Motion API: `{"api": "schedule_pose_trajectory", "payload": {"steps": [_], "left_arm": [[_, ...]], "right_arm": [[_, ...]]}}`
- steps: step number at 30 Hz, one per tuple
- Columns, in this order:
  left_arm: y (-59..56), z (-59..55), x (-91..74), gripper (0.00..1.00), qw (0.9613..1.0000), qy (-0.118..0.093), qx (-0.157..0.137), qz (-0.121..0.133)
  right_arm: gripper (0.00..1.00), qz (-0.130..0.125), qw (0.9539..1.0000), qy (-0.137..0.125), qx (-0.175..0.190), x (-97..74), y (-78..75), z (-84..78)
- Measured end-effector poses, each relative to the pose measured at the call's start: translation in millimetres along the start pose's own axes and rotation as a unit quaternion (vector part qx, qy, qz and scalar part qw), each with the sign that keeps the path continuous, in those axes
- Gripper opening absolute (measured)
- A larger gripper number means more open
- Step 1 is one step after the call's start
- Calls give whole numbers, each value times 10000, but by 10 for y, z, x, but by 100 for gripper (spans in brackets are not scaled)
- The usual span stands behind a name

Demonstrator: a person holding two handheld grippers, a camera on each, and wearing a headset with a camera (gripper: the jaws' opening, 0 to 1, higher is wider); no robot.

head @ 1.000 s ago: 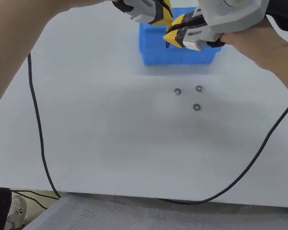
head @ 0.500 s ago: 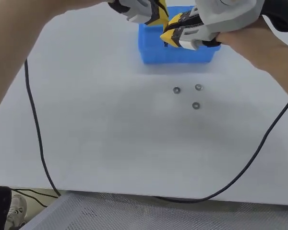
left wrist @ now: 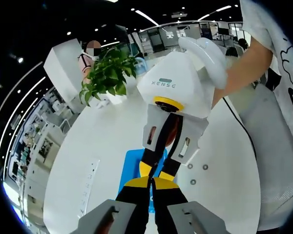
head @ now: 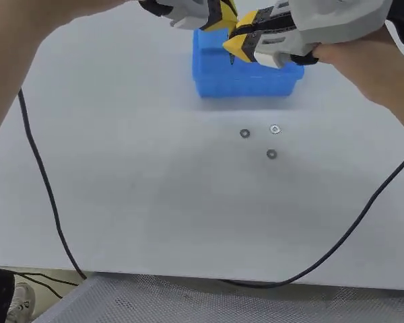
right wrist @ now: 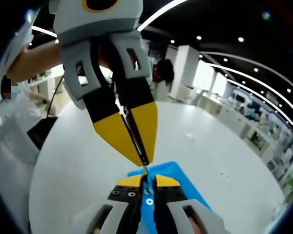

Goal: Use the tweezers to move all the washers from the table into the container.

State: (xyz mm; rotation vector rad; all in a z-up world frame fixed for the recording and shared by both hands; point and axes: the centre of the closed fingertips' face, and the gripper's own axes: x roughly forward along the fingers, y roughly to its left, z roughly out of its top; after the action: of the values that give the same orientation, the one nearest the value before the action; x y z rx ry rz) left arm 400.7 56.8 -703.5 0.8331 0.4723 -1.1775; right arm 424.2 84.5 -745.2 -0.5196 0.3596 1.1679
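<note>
Three small silver ring washers (head: 245, 134) are lying in a loose cluster on the pale grey table (head: 155, 195), just in front of the blue container (head: 246, 79) and apart from it. Both grippers are hovering over the container, nose to nose. The left gripper (left wrist: 151, 182) is pinching its yellow-tipped jaws closed on thin dark tweezers (right wrist: 132, 127), whose point is poking in between the tips of the right gripper (right wrist: 145, 181). Those jaws are sitting almost together, though I cannot tell if they are gripping it. The right hand (head: 363, 64) is wrapping the right gripper's white body, which is showing the word "XENSE" (left wrist: 165, 84).
</note>
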Motion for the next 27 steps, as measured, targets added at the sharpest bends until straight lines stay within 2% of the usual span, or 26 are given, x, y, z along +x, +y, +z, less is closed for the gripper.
{"api": "schedule_pose_trajectory", "payload": {"steps": [7, 10, 16, 17, 27], "left_arm": [[-101, 121, -131, 0, 9999, -55, 135, 9], [-159, 152, -152, 0, 9998, -53, 181, -6], [-277, 211, -174, 0, 9997, -152, 169, -61], [-292, 210, -170, 0, 9997, -159, 143, -82], [-562, 126, -124, 0, 9990, -144, -85, -419]], "right_arm": [[4, -31, 9998, -154, 106, -145, 121, 67], [4, -35, 9998, -169, 131, -162, 91, 20], [4, -19, 9996, -205, 199, -243, 265, 40], [4, -3, 9996, -195, 205, -248, 330, 42], [3, 184, 9995, -77, 252, -287, 603, -87]]}}
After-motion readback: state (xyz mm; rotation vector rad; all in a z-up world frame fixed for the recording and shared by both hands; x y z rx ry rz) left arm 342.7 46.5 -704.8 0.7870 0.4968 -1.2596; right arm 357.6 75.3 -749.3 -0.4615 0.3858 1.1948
